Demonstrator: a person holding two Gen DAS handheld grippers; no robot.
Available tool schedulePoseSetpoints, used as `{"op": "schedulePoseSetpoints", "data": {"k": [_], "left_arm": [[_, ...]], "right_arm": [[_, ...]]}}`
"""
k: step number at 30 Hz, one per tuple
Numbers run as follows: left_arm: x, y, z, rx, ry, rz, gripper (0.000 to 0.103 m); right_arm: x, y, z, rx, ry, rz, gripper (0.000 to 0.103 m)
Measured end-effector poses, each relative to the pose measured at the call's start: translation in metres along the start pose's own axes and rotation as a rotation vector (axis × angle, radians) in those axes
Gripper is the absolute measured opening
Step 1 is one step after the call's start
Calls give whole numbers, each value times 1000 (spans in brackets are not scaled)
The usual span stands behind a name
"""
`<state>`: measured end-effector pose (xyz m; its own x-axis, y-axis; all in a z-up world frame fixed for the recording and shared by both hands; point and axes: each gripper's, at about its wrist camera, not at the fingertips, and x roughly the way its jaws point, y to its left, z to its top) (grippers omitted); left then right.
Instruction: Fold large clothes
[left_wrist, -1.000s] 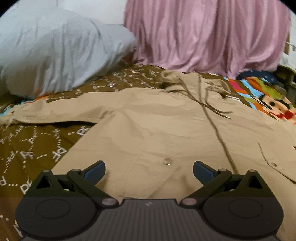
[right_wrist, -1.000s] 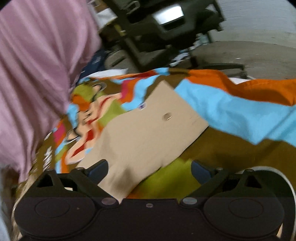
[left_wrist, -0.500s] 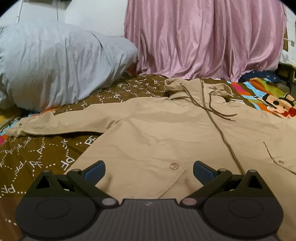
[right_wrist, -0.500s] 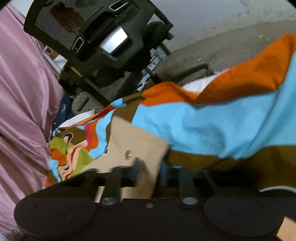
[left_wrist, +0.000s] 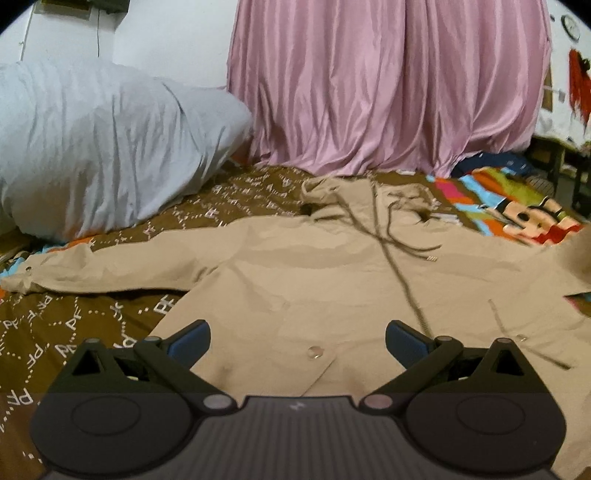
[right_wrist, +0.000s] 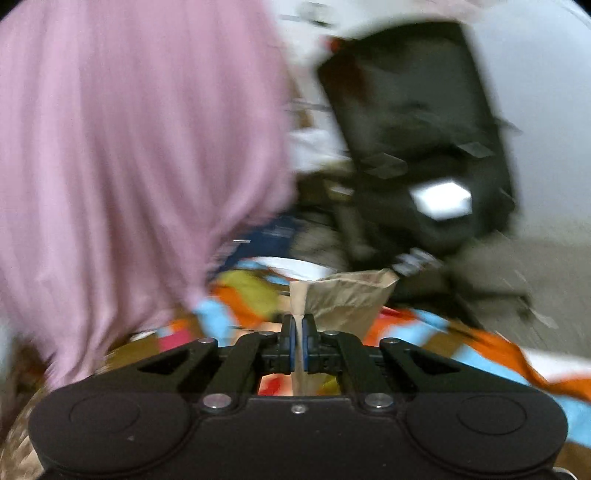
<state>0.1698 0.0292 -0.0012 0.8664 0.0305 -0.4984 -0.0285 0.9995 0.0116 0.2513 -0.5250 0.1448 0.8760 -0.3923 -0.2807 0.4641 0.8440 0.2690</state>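
Observation:
A large tan hooded jacket (left_wrist: 314, 273) lies spread front-up on the bed, hood and drawstrings toward the far side, one sleeve (left_wrist: 96, 266) stretched out to the left. My left gripper (left_wrist: 297, 341) is open and empty, hovering over the jacket's lower front near a snap. My right gripper (right_wrist: 297, 328) is shut on the cuff of the jacket's other sleeve (right_wrist: 347, 299) and holds it lifted above the bedspread. That raised sleeve shows blurred at the right edge of the left wrist view (left_wrist: 580, 251).
A grey-white pillow (left_wrist: 99, 147) sits at the back left. A pink curtain (left_wrist: 384, 92) hangs behind the bed. The bedspread is brown with white lettering (left_wrist: 55, 332) and colourful cartoon print (left_wrist: 517, 210). A black office chair (right_wrist: 424, 140) stands beyond the bed.
My right gripper closed on the sleeve cuff and lifted it off the bedspread, swinging toward the curtain. My left gripper stayed open over the jacket and tilted slightly.

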Motion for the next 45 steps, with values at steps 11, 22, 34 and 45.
{"op": "schedulePoseSetpoints", "data": {"k": [11,22,34,45], "left_arm": [[-28,28,18,-179,-101,-65,103],[-2,57,20,-257,-44,-7,103],[79,22,23,-92,82,21,103],[120,14,0,-13,222,54,103]], "right_arm": [[-51,265,-68,-291,90,573,2],[-67,349,-253,-409,471,836,32],[-8,201,-213,-419,403,466,85],[87,112,-225,-27,561,235,14]]}}
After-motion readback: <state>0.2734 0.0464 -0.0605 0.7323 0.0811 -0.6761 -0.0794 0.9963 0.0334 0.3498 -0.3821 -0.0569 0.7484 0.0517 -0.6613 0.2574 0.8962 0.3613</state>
